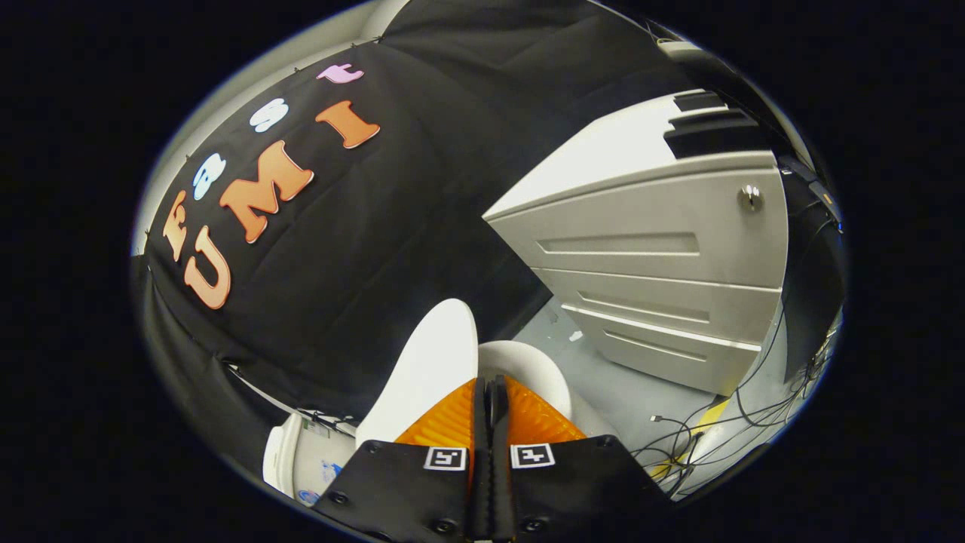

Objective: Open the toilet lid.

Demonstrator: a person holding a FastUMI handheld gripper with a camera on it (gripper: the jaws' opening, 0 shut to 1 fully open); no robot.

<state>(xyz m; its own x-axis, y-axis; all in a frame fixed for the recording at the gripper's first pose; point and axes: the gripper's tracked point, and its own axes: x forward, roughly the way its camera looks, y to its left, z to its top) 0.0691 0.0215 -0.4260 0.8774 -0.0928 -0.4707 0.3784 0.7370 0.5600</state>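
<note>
The white toilet lid (426, 369) stands raised, tilted up just left of my fingers. Beyond the fingertips and to their right curves the white seat rim (539, 369). The white tank (301, 460) with a label sits lower left, against the black cloth wall. My gripper (494, 388) has its two orange fingers (448, 422) pressed together, with nothing visible between them. The fingertips lie over the bowl, close beside the lid's edge; I cannot tell whether they touch it.
A light grey drawer cabinet (663, 256) with a round lock stands to the right of the toilet. Loose black and yellow cables (716, 426) sprawl over the grey floor (611, 385) in front of the cabinet. The black cloth wall (377, 249) rises behind the toilet.
</note>
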